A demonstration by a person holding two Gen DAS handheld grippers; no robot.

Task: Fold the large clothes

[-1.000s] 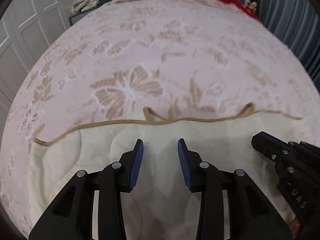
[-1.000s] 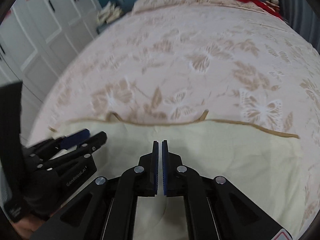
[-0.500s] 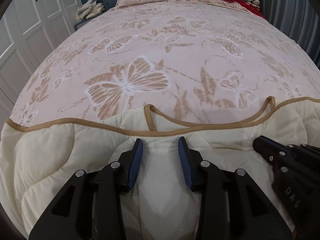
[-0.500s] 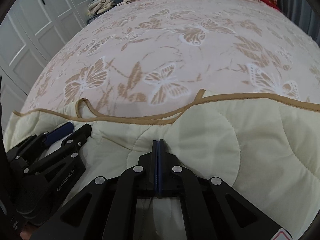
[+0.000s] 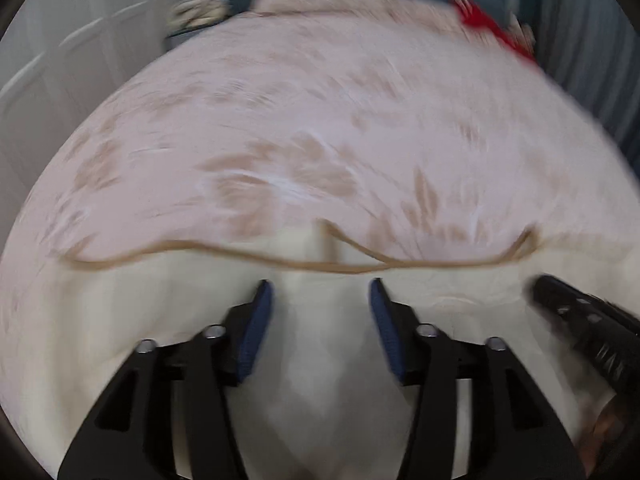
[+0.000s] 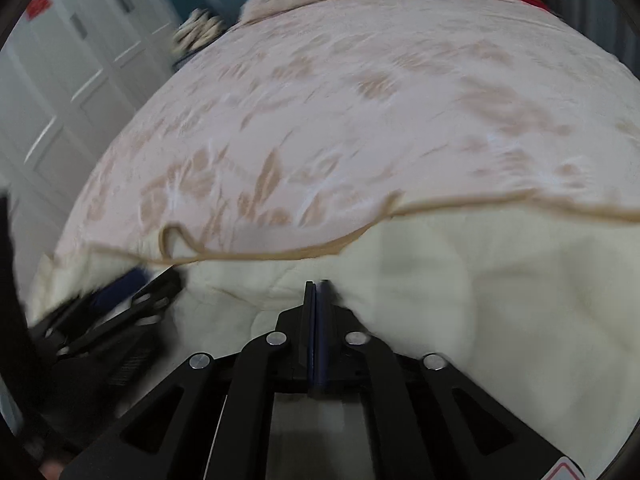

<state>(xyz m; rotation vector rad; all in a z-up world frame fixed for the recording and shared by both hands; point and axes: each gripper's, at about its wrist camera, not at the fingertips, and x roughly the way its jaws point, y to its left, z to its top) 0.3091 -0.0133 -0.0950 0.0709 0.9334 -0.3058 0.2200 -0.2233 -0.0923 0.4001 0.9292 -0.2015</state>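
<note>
A cream quilted blanket (image 5: 168, 320) with tan piping lies over the near end of the bed and also shows in the right wrist view (image 6: 500, 288). Its tan edge runs across both views. My left gripper (image 5: 320, 292) is open above the cream fabric, just short of the edge, with fabric bulging between the jaws. My right gripper (image 6: 317, 286) is shut with its tips down on the cream fabric; whether it pinches fabric is hidden. Each gripper shows at the side of the other's view, the right (image 5: 580, 320) and the left (image 6: 120, 296). Both views are blurred.
The bed (image 5: 320, 120) has a pink cover with tan butterfly prints. A red item (image 5: 492, 28) lies near the pillows at the far right. White wardrobe doors (image 6: 60, 92) stand on the left, grey curtains (image 5: 592, 40) on the right. A pile of folded cloth (image 5: 200, 10) sits far left.
Both grippers have pulled up and back from the blanket; the tan edge looks farther off and the views are now blurred. The left gripper has opened wider. The right stays shut.
</note>
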